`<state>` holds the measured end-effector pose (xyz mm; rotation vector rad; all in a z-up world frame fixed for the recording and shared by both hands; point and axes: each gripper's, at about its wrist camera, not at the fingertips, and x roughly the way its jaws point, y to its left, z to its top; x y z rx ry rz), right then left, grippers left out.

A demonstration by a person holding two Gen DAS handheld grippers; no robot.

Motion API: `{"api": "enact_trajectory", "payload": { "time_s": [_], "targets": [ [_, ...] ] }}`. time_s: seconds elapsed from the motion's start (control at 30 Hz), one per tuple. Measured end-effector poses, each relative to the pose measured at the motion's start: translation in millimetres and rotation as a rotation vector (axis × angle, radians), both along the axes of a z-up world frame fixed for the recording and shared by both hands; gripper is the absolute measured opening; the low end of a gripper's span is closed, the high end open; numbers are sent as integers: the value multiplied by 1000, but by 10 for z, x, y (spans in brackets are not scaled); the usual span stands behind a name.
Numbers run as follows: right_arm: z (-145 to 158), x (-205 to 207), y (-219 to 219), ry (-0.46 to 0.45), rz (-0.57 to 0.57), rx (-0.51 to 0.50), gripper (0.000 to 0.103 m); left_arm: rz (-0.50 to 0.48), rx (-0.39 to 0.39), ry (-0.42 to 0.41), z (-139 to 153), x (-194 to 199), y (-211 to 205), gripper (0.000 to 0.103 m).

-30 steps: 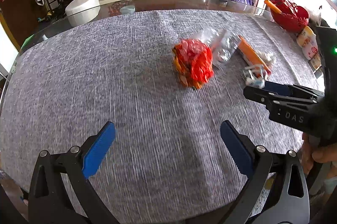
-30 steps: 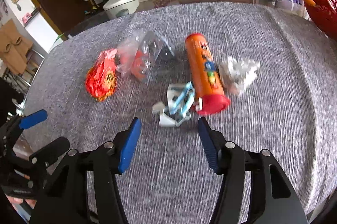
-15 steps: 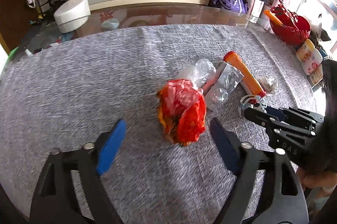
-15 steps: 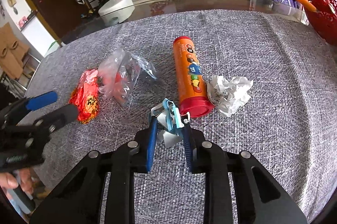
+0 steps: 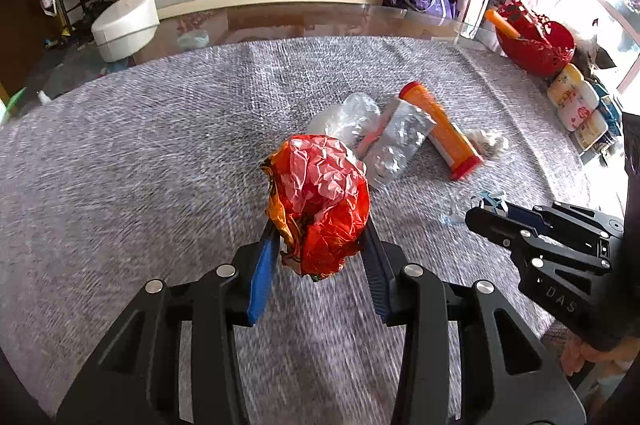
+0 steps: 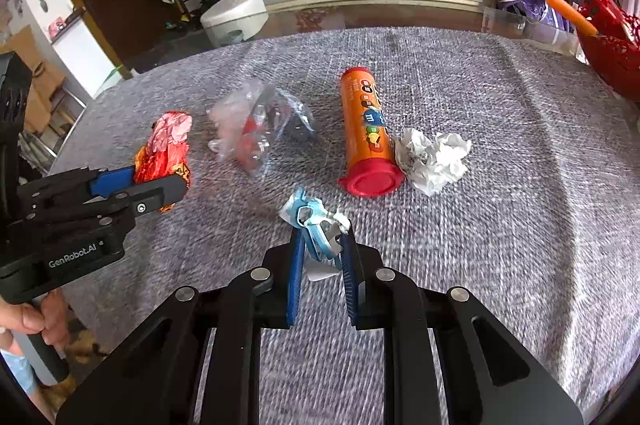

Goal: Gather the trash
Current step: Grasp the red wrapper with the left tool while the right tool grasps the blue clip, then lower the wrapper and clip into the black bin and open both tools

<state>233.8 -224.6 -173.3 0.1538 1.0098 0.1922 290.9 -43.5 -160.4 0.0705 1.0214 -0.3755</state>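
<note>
Left gripper: jaws closing, crumpled red-orange foil snack wrapper squeezed between both pads. Right gripper: jaws narrow and closing, pinching a small crumpled blue-and-white wrapper. Beyond the right jaws on the grey woven tablecloth: orange candy tube with red cap, crumpled white paper, clear plastic bag.

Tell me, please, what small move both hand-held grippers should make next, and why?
Probably finish closing, then lift. The left hand-held gripper is closing around the crumpled red wrapper, and the right hand-held gripper around the blue-white wrapper; both pieces sit between the jaws.
</note>
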Motion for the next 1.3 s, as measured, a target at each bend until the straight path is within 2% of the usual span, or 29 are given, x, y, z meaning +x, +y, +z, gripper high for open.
{"api": "enact_trajectory", "payload": {
  "time_s": [0.43,0.63,0.83,1.07,1.3],
  "targets": [
    [593,-689,109,-94,12,-22,19,-10,15,-85,469,-1060,155,39],
    [654,-1066,158,-100,27,-5,19,-23,24,-92,455,-1587,197,39],
    [430,-1442,227,-57,39,16,19,-30,7,-49,242,-2045,249,39],
    [94,-1705,287,7,29,-24,19,-34,-8,8,-47,-2328,247,39],
    [-299,-1893,354,91,45,-22,19,-53,-2,92,-476,-2530,152,39]
  ]
}}
